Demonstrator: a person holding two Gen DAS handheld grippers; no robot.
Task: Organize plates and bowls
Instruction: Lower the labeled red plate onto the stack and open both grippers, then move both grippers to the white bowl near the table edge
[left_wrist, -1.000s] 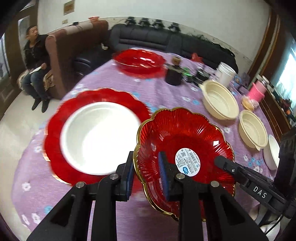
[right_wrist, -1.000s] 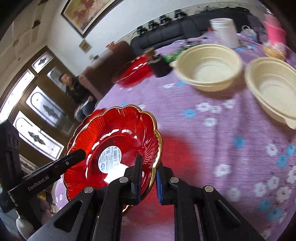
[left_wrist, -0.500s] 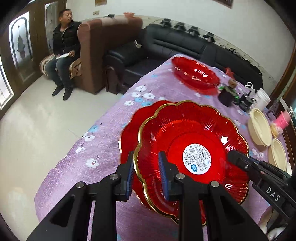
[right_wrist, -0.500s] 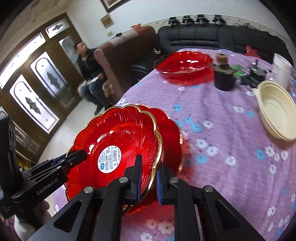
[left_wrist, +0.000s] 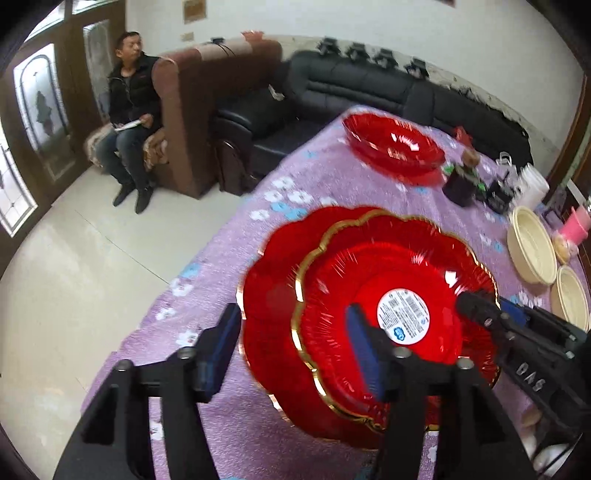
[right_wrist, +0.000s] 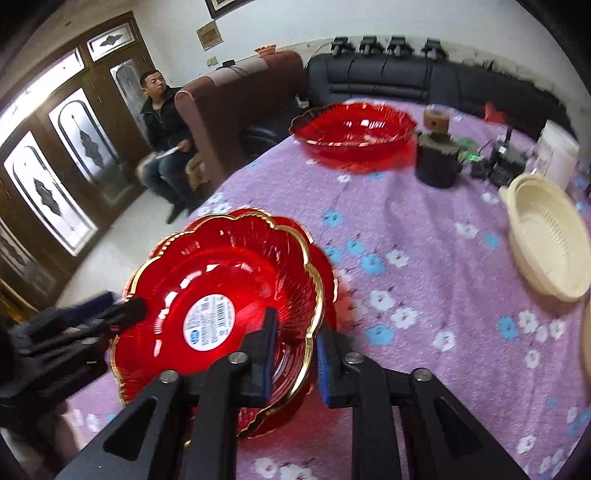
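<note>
Counter under purple flowered cloth, left edge dropping to pale floor; open cloth between the near stack and the far red bowl. Cream bowls along the right side, dark jar far centre.

Near left edge: gold-rimmed red plate, round sticker up, nested on a larger red plate, overhanging it to the right. Half a second ago carried just above that larger plate; now resting in it.

Left gripper: jaws just been opening, now well apart, straddling both plates' near rim, pads clear of it. Right gripper: jaws just been opening, narrow gap, gold rim between them, pads not pressing.

Seated person far left, well apart from the counter.
</note>
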